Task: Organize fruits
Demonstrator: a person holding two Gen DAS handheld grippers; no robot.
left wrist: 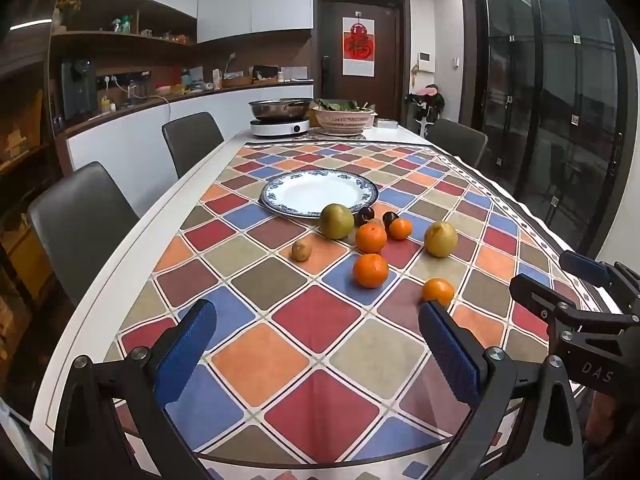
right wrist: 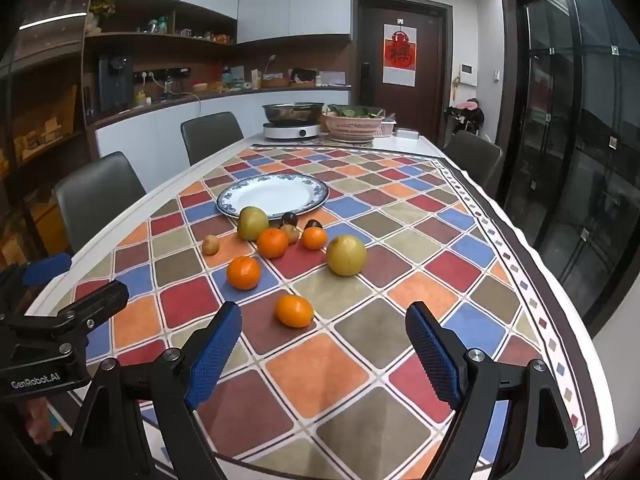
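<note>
Fruits lie loose on the checkered tabletop (right wrist: 400, 344), ahead of both tools: four glossy oranges, the nearest orange (right wrist: 294, 311) just beyond the right tool (right wrist: 324, 350); two big yellow-green pears, one pear (right wrist: 346, 255) farther ahead, the other pear (left wrist: 337, 221) touching the rim of the empty blue-edged plate (left wrist: 320, 193). A small brown kiwi (left wrist: 301, 250) sits apart to the left; two dark plums (left wrist: 365, 214) huddle behind the oranges. The left tool (left wrist: 316, 354) and right tool both stand spread wide, holding nothing.
</note>
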